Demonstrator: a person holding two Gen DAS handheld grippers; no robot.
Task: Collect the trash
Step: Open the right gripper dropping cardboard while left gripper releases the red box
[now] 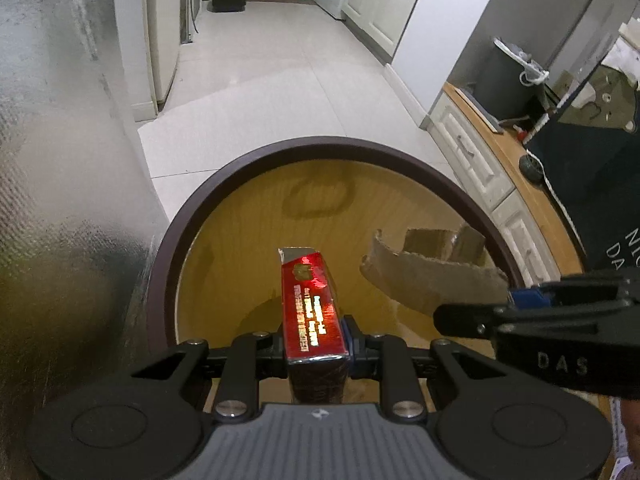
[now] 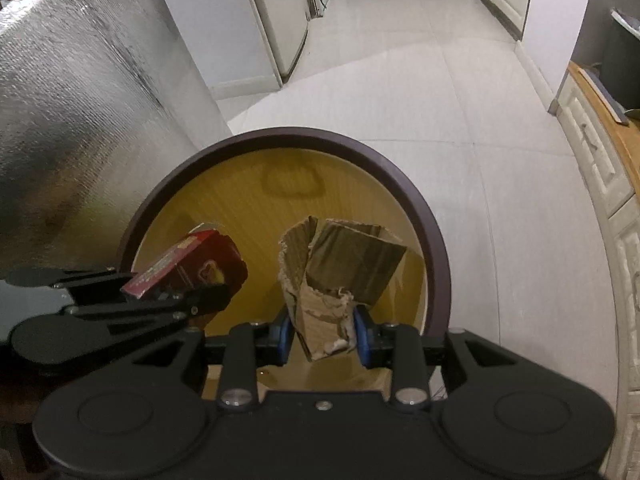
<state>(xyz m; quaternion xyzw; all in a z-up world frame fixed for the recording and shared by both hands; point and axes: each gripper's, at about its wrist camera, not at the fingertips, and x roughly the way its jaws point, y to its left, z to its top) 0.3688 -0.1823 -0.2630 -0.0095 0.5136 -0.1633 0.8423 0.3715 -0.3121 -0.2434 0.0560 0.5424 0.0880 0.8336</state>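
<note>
Tools both point steeply down over the mouth of a round bin with a dark brown rim and a yellow-lit inside. The left tool stands narrow, its pads clamped on the sides of a red box, which sticks out forward over the bin opening. Gold print runs along the box's top face, with an emblem near the far end; the characters are too blurred to read. The box's far end is torn open. From the right wrist view the same box shows beside the left tool's black fingers.

The right tool is also narrow, its blue pads pressed on the lower end of a torn cardboard piece, folded and ragged at the edges, held above the bin. In the left wrist view the cardboard juts from the right tool, whose black body bears the letters "DAS".

A dark cloth on the worktop at right shows partial white letters, cut off at the frame edge.
</note>
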